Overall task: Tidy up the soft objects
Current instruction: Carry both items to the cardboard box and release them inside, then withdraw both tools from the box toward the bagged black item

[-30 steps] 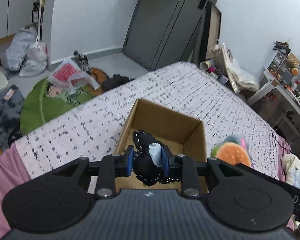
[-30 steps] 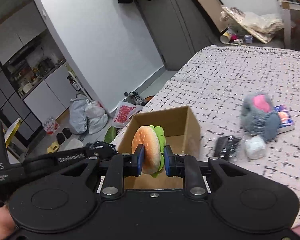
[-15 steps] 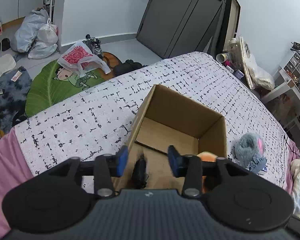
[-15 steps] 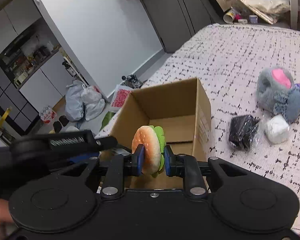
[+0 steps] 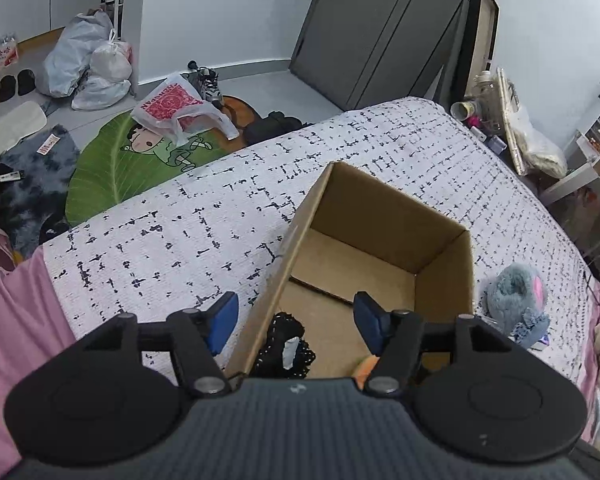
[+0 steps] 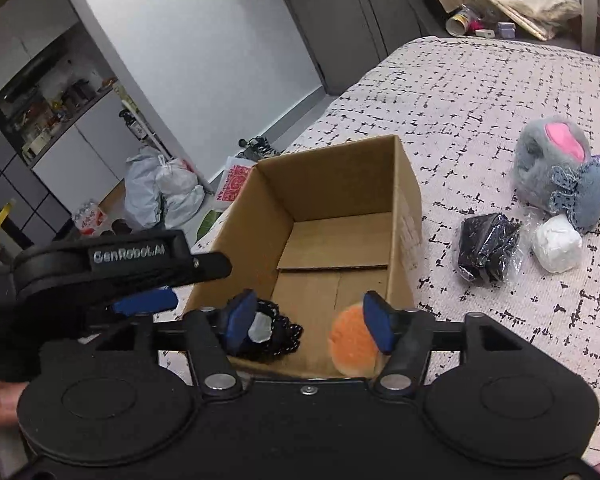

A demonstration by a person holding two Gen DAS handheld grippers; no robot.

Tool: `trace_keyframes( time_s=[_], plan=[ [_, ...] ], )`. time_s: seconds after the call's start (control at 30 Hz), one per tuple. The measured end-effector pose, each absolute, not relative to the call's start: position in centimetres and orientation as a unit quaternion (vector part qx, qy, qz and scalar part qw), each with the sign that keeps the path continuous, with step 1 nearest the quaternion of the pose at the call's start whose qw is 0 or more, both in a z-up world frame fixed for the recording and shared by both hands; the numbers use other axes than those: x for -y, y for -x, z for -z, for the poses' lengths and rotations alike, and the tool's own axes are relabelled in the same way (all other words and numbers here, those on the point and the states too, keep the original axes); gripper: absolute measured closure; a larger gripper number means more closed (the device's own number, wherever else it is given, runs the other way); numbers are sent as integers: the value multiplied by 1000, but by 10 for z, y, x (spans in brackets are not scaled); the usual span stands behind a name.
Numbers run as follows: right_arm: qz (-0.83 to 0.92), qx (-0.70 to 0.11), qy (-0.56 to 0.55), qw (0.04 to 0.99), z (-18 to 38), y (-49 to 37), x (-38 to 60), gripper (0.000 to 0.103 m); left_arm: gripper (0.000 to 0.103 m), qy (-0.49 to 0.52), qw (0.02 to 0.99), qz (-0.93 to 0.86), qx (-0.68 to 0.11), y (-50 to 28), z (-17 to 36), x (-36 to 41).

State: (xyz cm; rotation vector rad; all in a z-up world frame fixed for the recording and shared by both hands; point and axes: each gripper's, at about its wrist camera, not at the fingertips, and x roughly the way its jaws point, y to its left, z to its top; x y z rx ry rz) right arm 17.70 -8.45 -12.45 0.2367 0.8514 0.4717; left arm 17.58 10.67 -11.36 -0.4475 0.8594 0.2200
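Both tongs are hanging over the near end of the cardboard box (image 6: 404,184), which is sitting on the bed (image 6: 480,92). The left gripper (image 5: 296,322) is standing with its blue pads spread wide and nothing between them; the right gripper (image 6: 310,322) is likewise gaping wide and gripping nothing. Just beneath them, on the box floor against the near wall, the black lace bundle (image 6: 274,334) is lying toward the near left corner and the plush burger (image 6: 350,340) toward the near right corner.

Further out on the bedspread, to the right of the box and well apart from it, three soft things are waiting: a black wrapped bundle (image 6: 488,246) nearest the box wall, a white wrapped ball (image 6: 556,248) just beside it, and beyond them the grey plush with a pink patch (image 6: 556,168).

As I judge it, the next pick turns on that cluster lying to the right of both tongs, so the right gripper is the nearer one. The black bundle's long axis is running roughly away from the tongs, which should suit a grip across its narrow width.
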Motion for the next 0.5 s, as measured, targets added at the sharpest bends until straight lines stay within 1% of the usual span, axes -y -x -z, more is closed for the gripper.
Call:
trace_keyframes(
  time_s=[0.07,0.17,0.27,0.33,0.4,0.47,0.5],
  plan=[
    [-230,-402,-110,880,120,-171,85,31,39,213,881,-110,-409,-173,110,-106],
    [-230,-395,-100,884,112,-164,86,22,32,191,890,-123,-396,-170,102,-101],
    [-224,-389,-92,889,105,-159,92,20,30,174,898,-125,-385,-167,95,-97],
    [-222,-386,-98,890,102,-156,99,18,26,171,899,-118,-386,-165,91,-94],
    [-221,-381,-104,892,98,-154,105,11,25,177,898,-104,-389,-164,89,-94],
    [-214,-376,-99,896,96,-152,109,6,25,173,899,-103,-389,-163,86,-93],
    [-209,-374,-95,899,94,-150,111,6,25,165,901,-107,-387,-162,83,-91]
  ],
)
